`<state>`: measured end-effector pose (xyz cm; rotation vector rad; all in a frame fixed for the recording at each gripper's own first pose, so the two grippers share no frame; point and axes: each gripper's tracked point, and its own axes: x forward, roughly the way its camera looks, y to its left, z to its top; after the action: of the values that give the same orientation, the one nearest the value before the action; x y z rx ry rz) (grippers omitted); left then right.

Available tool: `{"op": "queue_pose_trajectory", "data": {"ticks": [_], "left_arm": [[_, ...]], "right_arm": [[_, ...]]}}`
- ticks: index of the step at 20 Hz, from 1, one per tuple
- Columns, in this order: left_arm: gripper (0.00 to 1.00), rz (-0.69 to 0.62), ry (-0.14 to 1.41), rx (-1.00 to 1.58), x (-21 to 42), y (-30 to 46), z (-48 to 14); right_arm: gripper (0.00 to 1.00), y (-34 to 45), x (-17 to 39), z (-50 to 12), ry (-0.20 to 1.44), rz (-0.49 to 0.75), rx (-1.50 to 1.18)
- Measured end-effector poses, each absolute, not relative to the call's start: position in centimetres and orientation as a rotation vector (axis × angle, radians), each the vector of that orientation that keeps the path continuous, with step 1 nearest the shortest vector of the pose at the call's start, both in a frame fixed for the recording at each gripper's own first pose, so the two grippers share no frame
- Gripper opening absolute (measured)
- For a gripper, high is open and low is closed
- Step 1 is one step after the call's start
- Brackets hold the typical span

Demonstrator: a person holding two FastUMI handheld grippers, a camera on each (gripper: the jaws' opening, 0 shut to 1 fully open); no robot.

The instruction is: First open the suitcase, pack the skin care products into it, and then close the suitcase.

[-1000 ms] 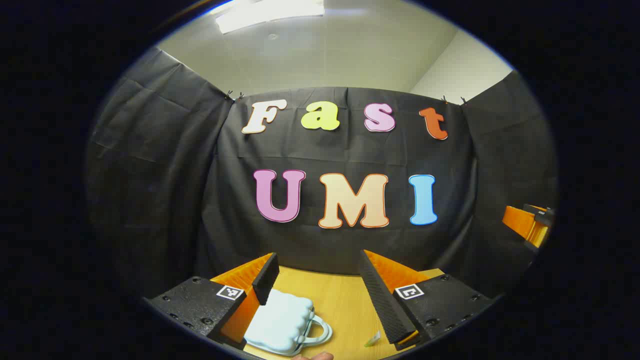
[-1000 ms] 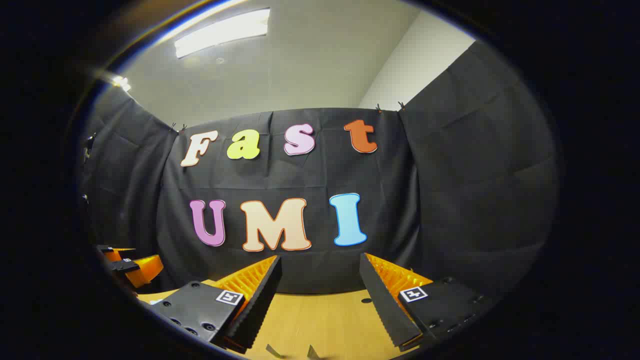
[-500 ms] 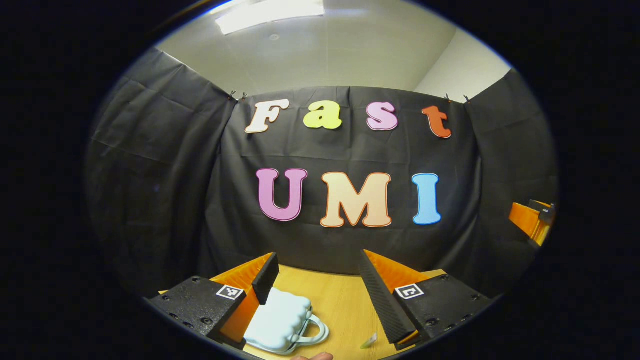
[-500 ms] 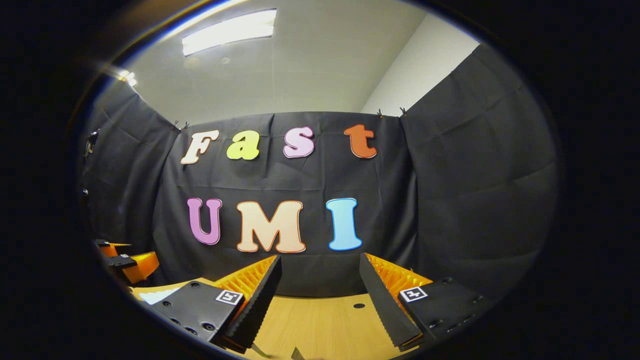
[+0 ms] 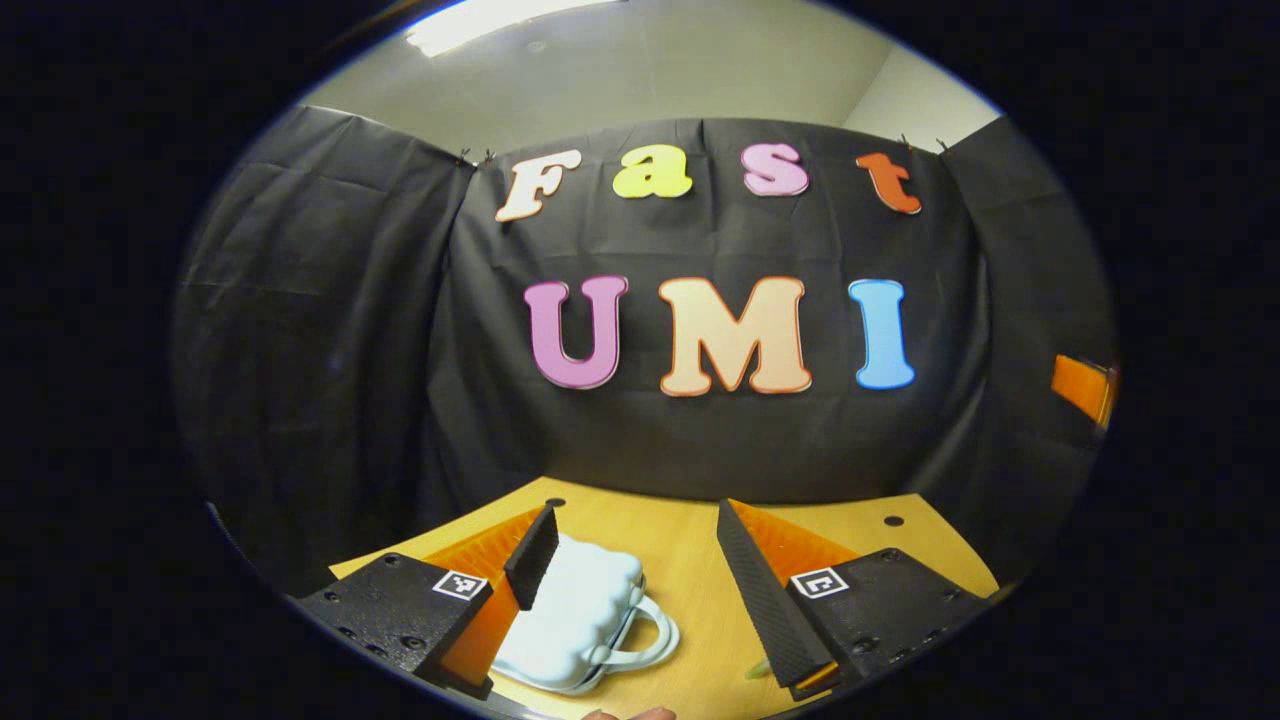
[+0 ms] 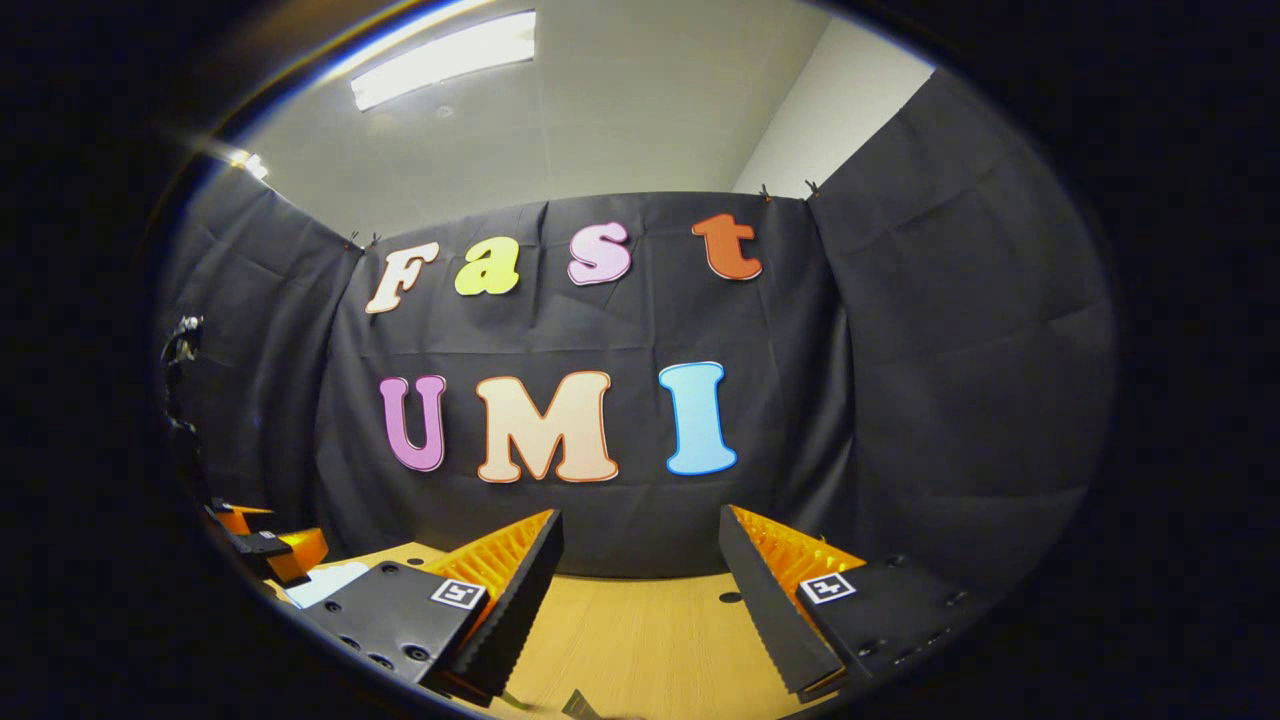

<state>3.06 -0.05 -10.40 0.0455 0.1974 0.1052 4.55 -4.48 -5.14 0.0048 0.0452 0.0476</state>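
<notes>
A small pale blue suitcase (image 5: 575,625) lies shut on the wooden table (image 5: 680,560), its handle turned to the right. My left gripper (image 5: 635,515) hovers open above it, and its left finger (image 5: 530,550) overlaps the case's top. A small greenish item (image 5: 757,668) lies by the right finger. My right gripper (image 6: 640,516) is open over bare table, with nothing between its fingers. A corner of the suitcase (image 6: 325,583) and the left gripper (image 6: 265,545) appear at the far left of the right gripper view. Two small grey tips (image 6: 575,705) poke up at the bottom edge there.
The black cloth wall (image 5: 700,440) closes off the table's far side. The tabletop has small round holes (image 5: 886,520). The right gripper's orange body (image 5: 1080,388) sits at the far right of the left gripper view. A fingertip (image 5: 625,713) shows at the bottom edge.
The left gripper view has tipped downward, so more table and more of the suitcase show. The right gripper view has shifted only slightly. Both grippers have stayed open.
</notes>
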Motion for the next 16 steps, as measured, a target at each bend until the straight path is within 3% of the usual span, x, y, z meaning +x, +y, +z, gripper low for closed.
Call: {"op": "queue_pose_trajectory", "data": {"ticks": [6,16], "left_arm": [[0.94,0.037,0.423,0.137,6.9,0.0,-21.3],[0.94,-0.105,0.747,0.168,7.8,-1.0,-32.6]], "right_arm": [[0.98,-5.7,7.0,-7.0,0.087,-0.111,-0.013],[0.97,-3.0,9.6,-9.3,0.149,-0.158,-0.075]]}}
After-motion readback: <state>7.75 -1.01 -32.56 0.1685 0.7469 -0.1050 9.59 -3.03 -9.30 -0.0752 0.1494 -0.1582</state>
